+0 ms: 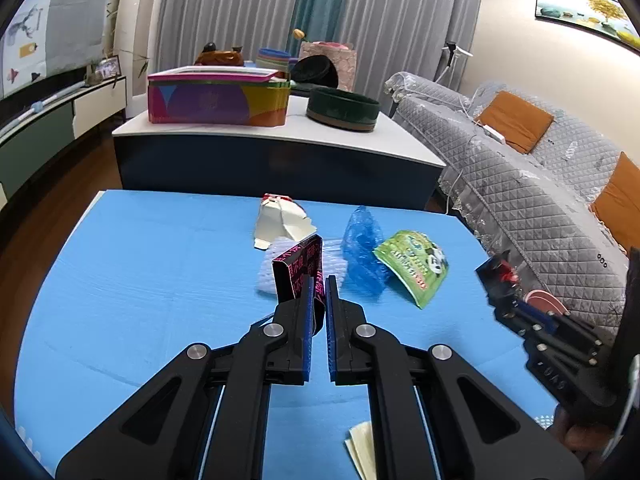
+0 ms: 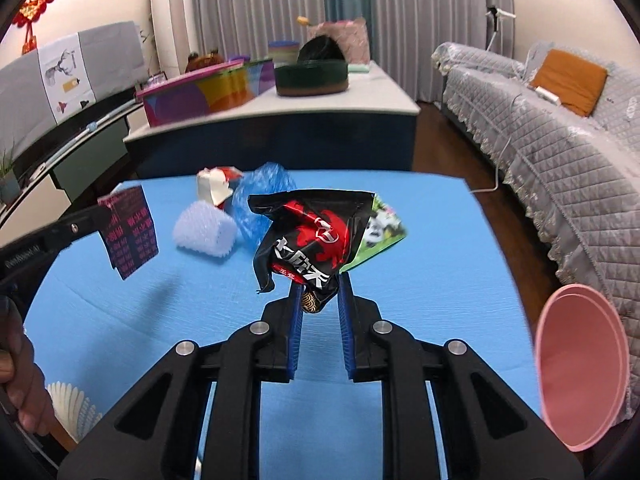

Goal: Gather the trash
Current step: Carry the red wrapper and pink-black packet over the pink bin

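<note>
Gripping trash in both claws: left gripper [image 1: 318, 280] clenching a pink-printed box [image 1: 298, 270], right gripper [image 2: 319, 290] pinching a black wrapper [image 2: 308, 236] aloft. Lying at four o'clock of the right claw, nearer it: the pink bin [image 2: 580, 368].

Both wrist views look forward, low over blue mat [image 1: 160, 260].

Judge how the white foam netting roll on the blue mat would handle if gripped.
The foam netting roll looks airy, so probably very light and squashy under the fingers. Its rounded shape suggests that a push might roll it across the blue mat.
</note>
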A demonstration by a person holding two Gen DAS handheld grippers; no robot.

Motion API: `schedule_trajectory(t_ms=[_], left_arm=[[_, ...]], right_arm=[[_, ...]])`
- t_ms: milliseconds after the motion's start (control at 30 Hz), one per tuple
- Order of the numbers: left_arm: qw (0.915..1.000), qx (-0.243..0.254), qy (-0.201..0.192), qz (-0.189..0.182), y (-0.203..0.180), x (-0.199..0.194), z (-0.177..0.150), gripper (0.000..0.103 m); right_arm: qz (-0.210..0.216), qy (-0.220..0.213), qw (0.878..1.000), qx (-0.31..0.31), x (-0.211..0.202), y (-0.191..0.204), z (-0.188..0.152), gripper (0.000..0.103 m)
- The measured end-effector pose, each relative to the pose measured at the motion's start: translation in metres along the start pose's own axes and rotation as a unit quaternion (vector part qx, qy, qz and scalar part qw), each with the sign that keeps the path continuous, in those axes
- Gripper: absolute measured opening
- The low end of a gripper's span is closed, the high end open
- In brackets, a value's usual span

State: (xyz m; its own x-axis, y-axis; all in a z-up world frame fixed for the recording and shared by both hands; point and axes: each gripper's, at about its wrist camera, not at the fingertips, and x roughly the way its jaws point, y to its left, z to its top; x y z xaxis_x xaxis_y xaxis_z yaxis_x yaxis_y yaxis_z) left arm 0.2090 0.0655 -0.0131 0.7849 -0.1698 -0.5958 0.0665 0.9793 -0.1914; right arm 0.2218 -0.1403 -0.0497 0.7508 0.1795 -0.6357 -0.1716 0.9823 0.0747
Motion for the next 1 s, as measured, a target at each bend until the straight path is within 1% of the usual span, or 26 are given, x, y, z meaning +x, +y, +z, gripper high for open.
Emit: schedule_trajectory(t_ms=[367,633,733,833,1000], left_arm=[[0.9991,0.029,-0.021,-0.023,-0.032,-0.026,-0.004,0.006],[0.9977,0.041,-0.037,-0.039,-0.047,-0.039,-0.004,0.006],[0.9973,0.045,-0.041,-0.042,-0.052,-0.041,-0.004,0.006],[0.9967,0.05,-0.045,-0.045,-0.057,-0.043,-0.005,0.006],[0.996,0.059,-0.045,-0.05,-0.066,-0.043,-0.008,0.006]], right_arm=[[-0.013,-0.039,0.999,-0.001,-0.07,-0.014,0.016,0.017],[-0.026,-0.053,0.998,0.012,-0.115,-0.044,0.027,0.017],[-0.028,-0.055,0.998,0.015,-0.126,-0.052,0.032,0.017],[-0.034,-0.058,0.998,-0.002,-0.134,-0.058,0.036,0.017],[-0.041,-0.059,0.997,-0.002,-0.136,-0.077,0.037,0.017]])
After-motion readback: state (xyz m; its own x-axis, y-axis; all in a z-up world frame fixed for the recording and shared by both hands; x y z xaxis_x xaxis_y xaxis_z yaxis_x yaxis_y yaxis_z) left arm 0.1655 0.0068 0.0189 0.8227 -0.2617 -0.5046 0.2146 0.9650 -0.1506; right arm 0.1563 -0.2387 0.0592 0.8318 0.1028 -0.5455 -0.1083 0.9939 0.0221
